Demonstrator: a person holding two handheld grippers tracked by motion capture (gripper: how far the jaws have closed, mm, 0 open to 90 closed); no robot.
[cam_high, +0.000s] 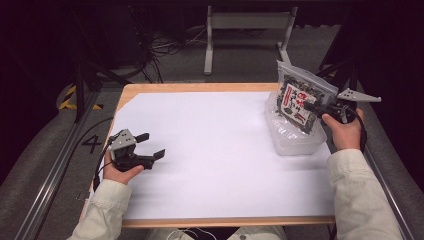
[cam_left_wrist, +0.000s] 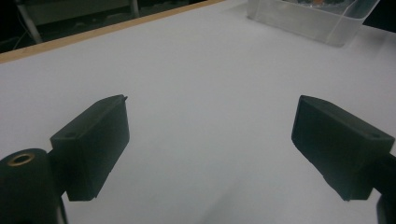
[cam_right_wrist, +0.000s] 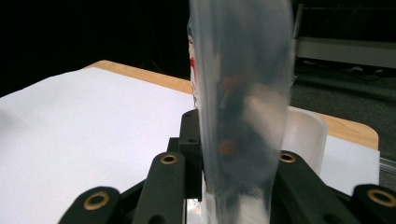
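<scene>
A person sits at a wooden surface (cam_high: 200, 88) covered by a large white sheet. Each hand carries a black two-jaw hand-held gripper.

The right hand-held gripper (cam_high: 314, 107) is clamped on a clear plastic zip pouch with a red, white and black printed insert (cam_high: 299, 95). The pouch is held upright and slightly tilted, its lower edge inside or just above a clear, shallow plastic tub (cam_high: 295, 137) at the far right of the surface. In the right gripper view the pouch (cam_right_wrist: 243, 93) rises edge-on between the two jaws, which press on it from both sides, with the tub's rim (cam_right_wrist: 306, 135) just behind.

The step in hand appears to be moving the pouch at the tub; whether it is being lifted out or lowered in cannot be told. If it is coming out, the next move calls for raising it until its bottom edge clears the rim, with the grip kept firm so the slick film does not slip. If it is going in, it calls for lowering it before the jaws part.

The left hand-held gripper (cam_high: 150, 145) rests low at the near left, well apart from pouch and tub. Its jaws stand wide and hold nothing. In the left gripper view, bare white sheet lies between them, and the tub (cam_left_wrist: 308, 18) sits far off at the upper right.
</scene>
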